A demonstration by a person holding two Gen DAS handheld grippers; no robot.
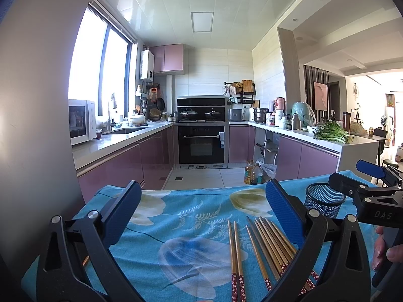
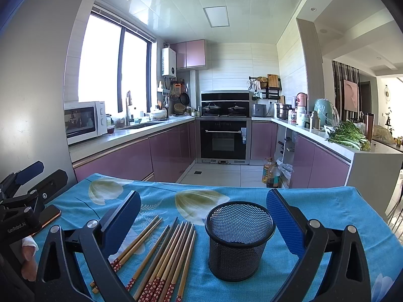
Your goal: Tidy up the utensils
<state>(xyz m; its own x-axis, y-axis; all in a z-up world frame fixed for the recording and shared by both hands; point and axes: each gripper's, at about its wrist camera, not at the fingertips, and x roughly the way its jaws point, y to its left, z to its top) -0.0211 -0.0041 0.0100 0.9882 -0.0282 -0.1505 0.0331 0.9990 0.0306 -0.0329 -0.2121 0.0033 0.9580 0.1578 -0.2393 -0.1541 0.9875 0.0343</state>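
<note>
Several chopsticks [image 2: 163, 254] lie fanned at lower centre on the blue-clothed counter [image 2: 327, 209] beside the mesh cup [image 2: 238, 239], likely their destination, while both tongs [image 1: 204, 209] [image 2: 204, 216] hover wide and empty.

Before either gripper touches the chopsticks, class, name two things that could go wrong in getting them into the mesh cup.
1. The chopsticks lie packed side by side on the cloth, so the open left gripper may pinch several or scatter neighbours.
2. The mesh cup stands free and looks light; a chopstick catching its rim could tip it, unless the open right gripper steadies it.
</note>
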